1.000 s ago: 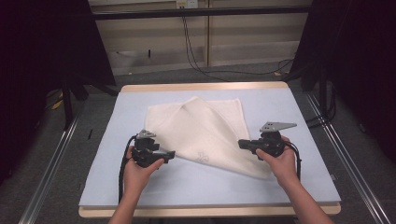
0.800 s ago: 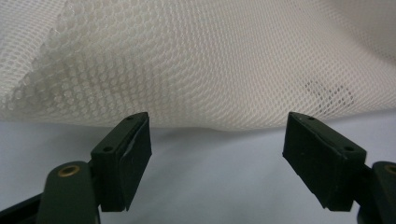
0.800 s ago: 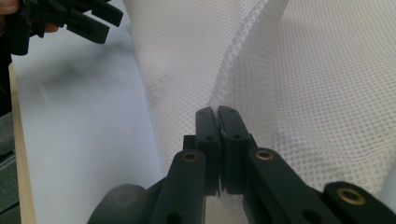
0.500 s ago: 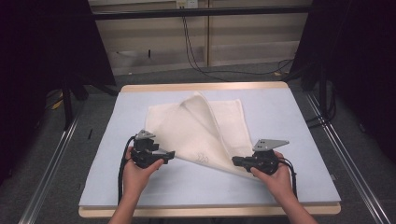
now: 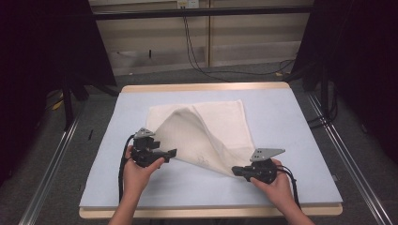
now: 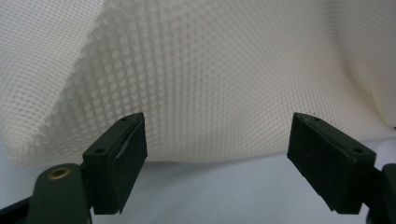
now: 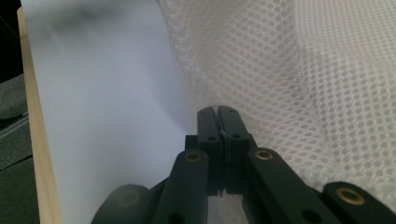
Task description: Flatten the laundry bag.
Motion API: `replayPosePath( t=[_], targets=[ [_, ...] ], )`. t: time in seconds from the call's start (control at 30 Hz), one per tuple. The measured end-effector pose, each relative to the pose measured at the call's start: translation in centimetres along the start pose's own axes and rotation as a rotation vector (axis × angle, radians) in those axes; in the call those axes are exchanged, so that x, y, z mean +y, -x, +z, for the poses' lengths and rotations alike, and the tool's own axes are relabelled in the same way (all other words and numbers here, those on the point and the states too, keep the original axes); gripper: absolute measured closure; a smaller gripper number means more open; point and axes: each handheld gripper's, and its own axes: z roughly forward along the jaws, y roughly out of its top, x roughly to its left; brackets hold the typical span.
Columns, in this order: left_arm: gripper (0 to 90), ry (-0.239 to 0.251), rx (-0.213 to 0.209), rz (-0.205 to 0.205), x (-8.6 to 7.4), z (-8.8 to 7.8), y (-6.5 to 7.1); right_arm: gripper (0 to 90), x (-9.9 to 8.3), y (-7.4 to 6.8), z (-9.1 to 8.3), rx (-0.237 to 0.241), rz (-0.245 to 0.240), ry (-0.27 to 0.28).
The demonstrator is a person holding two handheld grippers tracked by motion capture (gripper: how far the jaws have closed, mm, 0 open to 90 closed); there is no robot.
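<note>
Working at a wooden-edged table (image 5: pixel 206 87) covered with a pale blue mat (image 5: pixel 291 126), I have grey floor on both sides, dark curtains left and right, and black cables hanging down the beige wall ahead. My left gripper (image 5: pixel 165 153) stands with its jaws wide apart and has just been opening further; the white mesh cloth (image 5: pixel 206 129) hangs just past the pads, none of it pinched between them. My right gripper (image 5: pixel 236 170) is clamped tight on the cloth's near corner, pulling that corner low over the mat while the rest lies mid-table, one fold lifted. I can read no writing or labels anywhere.
</note>
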Motion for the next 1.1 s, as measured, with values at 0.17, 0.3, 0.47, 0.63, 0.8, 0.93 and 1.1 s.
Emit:
replayPosePath(
  t=[0.17,0.3,0.47,0.63,0.8,0.93,1.1],
  targets=[
    [19.6,0.021,0.004,-0.018,0.3,-0.6,-0.7,88.8,-0.3,0.0,0.0,0.007,0.003,0.008],
    [19.5,0.033,0.025,-0.018,0.7,-1.5,-1.3,88.9,-0.3,0.0,0.0,0.006,0.004,0.006],
    [19.2,0.041,0.054,-0.013,1.4,-2.0,-2.0,88.9,-0.4,-0.1,0.0,0.007,0.0,0.005],
    [15.1,0.032,0.064,0.015,2.8,-2.0,-2.8,88.9,-0.4,0.0,0.0,0.008,0.002,0.005],
    [12.4,0.05,0.057,0.017,3.7,-1.4,-3.3,88.9,-0.4,0.0,0.0,0.009,0.003,0.006],
    [9.2,0.031,0.043,0.04,4.1,-1.1,-3.6,88.8,-0.4,0.1,0.0,0.013,0.002,0.005],
    [11.2,0.014,-0.04,0.064,4.4,-0.5,-3.1,88.8,-0.3,0.1,0.0,0.015,0.002,0.002]
  ],
)
